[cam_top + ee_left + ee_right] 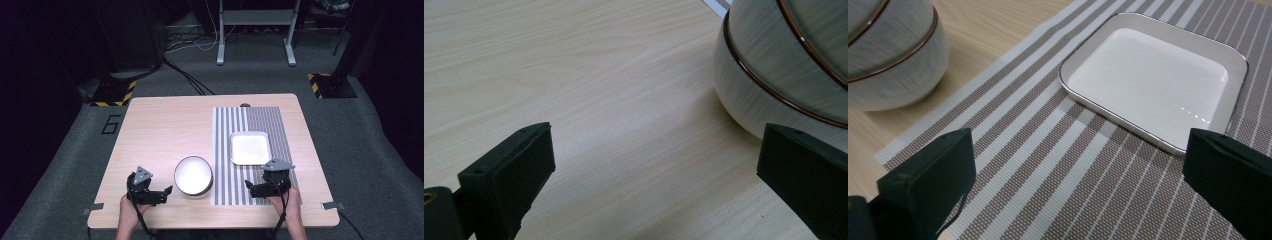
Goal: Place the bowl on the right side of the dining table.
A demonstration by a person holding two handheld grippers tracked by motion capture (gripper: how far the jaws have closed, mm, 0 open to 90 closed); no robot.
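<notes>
Round bowl (193, 175) sits upright, mouth up, no long axis, touching the striped placemat's (255, 190) left edge. Square white plate (250, 148) lies flat on the placemat, beyond the bowl. Left hand-held gripper (165, 192) just left of bowl, jaws spread, empty. Right hand-held gripper (250, 187) right of bowl, over the placemat, likewise released.

A pale wooden worktop (165, 125) sits mid-frame on grey carpet. A striped placemat (252, 120) covers its right half, with a white square plate (249, 148) on it. A round white bowl (193, 175) rests lower centre, touching the placemat's left edge. At lower left, the left claw (168, 190) is held with jaws apart just left of the bowl. At lower right, the right claw (248, 186) hovers over the placemat, below the plate.
</notes>
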